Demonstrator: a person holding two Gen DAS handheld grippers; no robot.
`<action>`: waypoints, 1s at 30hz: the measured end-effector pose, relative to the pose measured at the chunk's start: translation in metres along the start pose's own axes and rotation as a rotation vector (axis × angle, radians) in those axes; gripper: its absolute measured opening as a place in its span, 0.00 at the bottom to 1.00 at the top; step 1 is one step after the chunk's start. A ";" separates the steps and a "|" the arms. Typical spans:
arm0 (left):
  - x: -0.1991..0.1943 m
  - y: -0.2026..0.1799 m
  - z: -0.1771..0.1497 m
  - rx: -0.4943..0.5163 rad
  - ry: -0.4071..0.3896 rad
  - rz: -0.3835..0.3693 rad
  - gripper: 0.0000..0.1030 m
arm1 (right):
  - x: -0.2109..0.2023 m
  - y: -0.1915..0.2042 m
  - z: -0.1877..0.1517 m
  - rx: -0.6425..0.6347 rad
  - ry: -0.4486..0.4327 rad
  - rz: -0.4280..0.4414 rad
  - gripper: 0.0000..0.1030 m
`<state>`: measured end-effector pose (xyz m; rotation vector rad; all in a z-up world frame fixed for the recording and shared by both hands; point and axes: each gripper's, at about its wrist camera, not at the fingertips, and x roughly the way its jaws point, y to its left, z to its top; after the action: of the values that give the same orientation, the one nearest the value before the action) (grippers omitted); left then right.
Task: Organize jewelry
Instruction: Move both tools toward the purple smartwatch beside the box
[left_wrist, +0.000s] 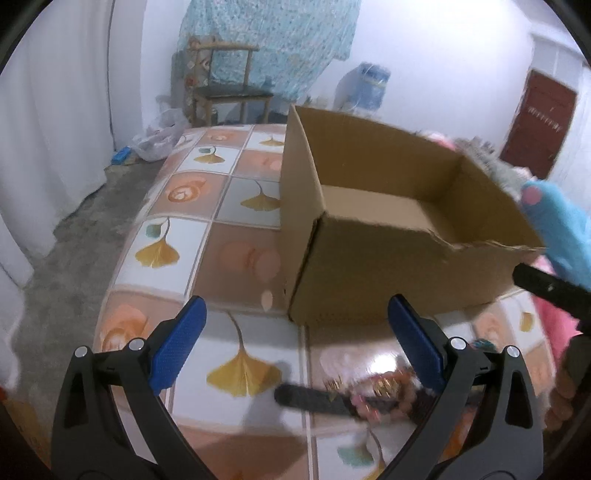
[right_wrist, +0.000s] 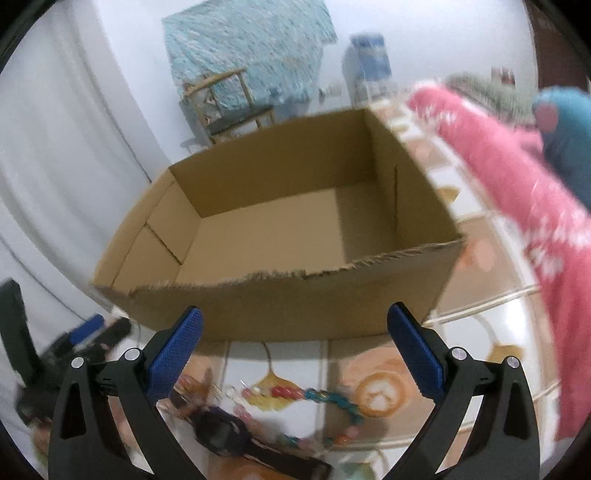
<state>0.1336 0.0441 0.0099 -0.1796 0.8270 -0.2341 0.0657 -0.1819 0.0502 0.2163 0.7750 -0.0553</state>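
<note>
Hovering above the tiled surface, both claws stand apart and hold nothing: left claw, right claw. Cardboard box sits open just beyond them; its floor appears bare, no jewelry seen inside. Jewelry lies on the surface in front of the box: a coloured bead strand, a black watch, and a blurred gold-and-pink cluster. Judgement: sorting looks hardly begun; every visible piece is left to move.

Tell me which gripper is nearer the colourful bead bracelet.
Right. The right gripper hangs open directly above the bead bracelet; the left gripper, also open, sits off to its left, over the black watch.
</note>
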 end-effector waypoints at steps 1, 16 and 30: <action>-0.003 0.002 -0.004 -0.008 0.005 -0.016 0.93 | -0.005 0.001 -0.004 -0.028 -0.007 -0.011 0.95; -0.018 0.027 -0.049 -0.007 0.089 0.053 0.92 | -0.025 0.023 -0.065 -0.208 0.148 0.073 0.94; 0.034 0.018 -0.021 0.143 0.141 0.202 0.91 | -0.004 0.004 -0.070 -0.083 0.202 0.026 0.94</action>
<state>0.1422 0.0509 -0.0323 0.0555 0.9576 -0.1160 0.0156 -0.1631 0.0055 0.1541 0.9731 0.0238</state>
